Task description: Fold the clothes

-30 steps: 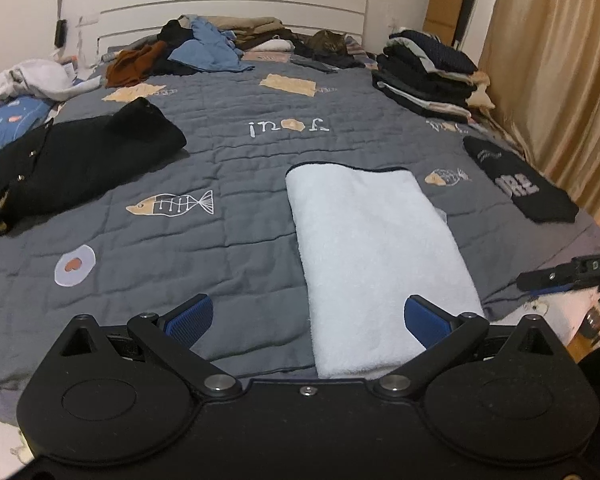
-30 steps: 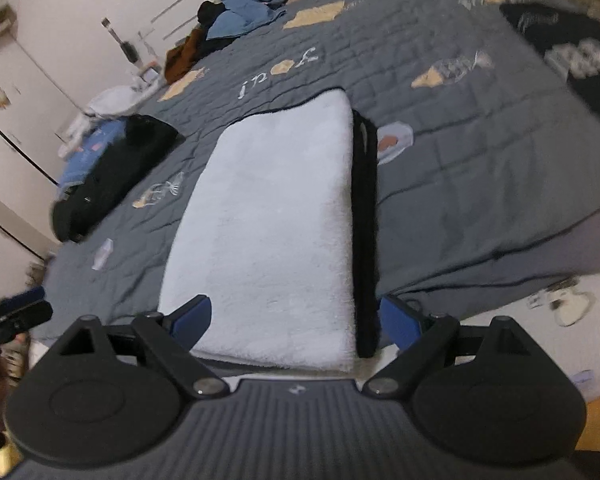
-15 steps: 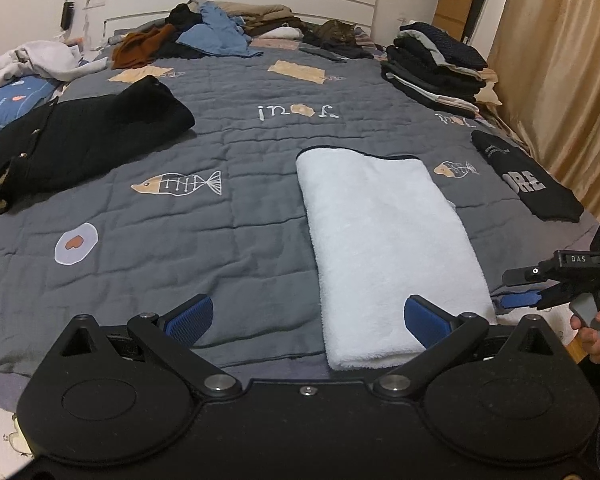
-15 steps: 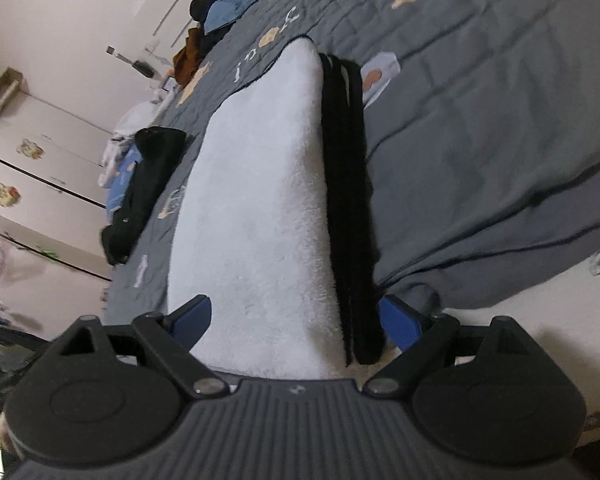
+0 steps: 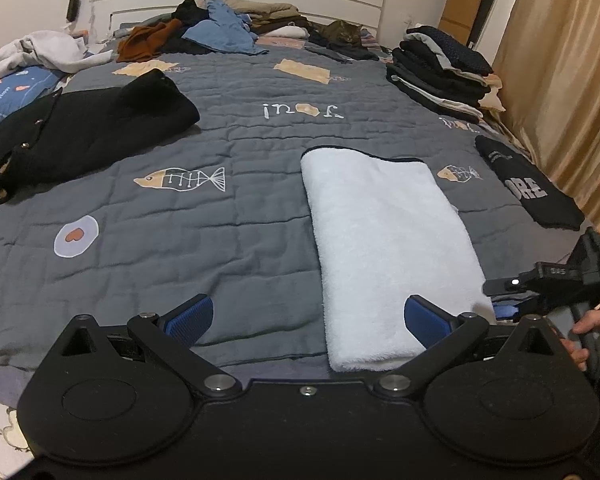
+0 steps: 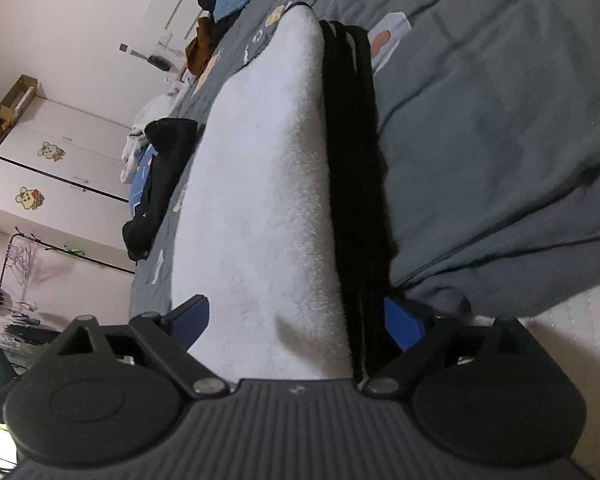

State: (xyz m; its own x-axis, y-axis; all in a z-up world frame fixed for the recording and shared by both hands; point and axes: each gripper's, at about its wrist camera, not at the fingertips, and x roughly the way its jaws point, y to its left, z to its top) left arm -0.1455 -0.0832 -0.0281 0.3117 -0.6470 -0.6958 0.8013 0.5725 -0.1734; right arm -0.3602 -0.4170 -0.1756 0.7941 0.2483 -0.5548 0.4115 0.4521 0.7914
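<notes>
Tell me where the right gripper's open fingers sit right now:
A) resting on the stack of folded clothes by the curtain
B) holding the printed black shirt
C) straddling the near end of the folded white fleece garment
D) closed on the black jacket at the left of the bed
C: the right gripper has its blue pads spread apart on either side of the near end of the white fleece garment, not yet shut on it.

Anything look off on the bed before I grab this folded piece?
Mostly tidy. The folded white fleece garment overhangs the grey quilt's near edge. There's an unfolded heap of clothes at the headboard, and a cat appears to lie among them.
</notes>
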